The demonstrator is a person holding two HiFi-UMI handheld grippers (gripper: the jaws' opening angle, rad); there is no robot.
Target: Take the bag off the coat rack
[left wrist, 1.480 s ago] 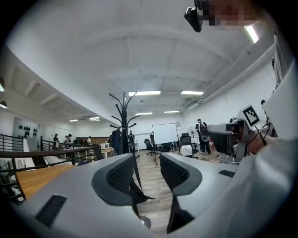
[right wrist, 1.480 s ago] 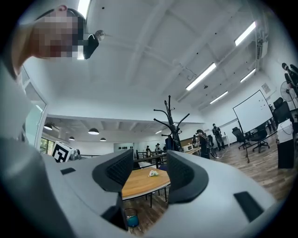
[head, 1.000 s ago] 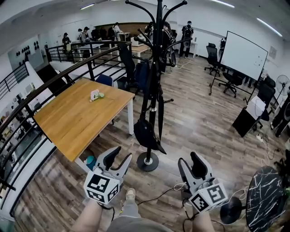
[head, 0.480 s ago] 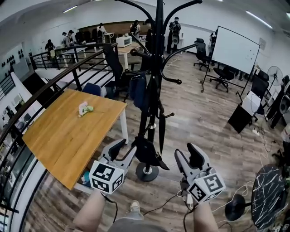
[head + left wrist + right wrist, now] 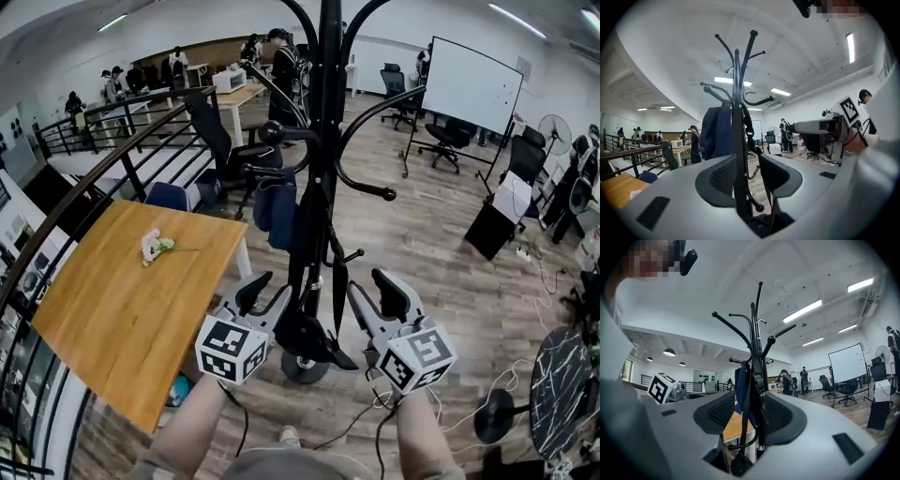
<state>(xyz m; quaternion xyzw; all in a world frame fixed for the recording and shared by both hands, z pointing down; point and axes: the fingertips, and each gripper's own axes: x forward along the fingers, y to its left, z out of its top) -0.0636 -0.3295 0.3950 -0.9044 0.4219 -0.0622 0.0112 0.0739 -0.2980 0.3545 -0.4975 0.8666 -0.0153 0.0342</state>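
The left gripper (image 5: 267,292) has its jaws apart, though they have just been closing a little, and they press on nothing; in the left gripper view the dark top of the black bag (image 5: 305,333) shows low in the gap between the pads, with the pole of the coat rack (image 5: 327,141) rising behind it. The right gripper (image 5: 373,292) is also spread wide and grips nothing; in the right gripper view the bag's strap (image 5: 749,394) runs up through the gap and the bag's dark body sits at the bottom of it, clear of both pads. From the head view the two grippers flank the bag, left one just beside its left edge and right one just beside its right, both angled in toward it. The bag hangs low on the rack by its strap, close above the round base (image 5: 302,367) on the wooden floor. Higher on the same rack hangs a dark blue garment (image 5: 279,206), beside the pole. To the left stands a wooden counter (image 5: 122,309) with a small pink and green object (image 5: 153,246) lying on it, well apart from the grippers, and a whiteboard (image 5: 469,84) stands far off on the right
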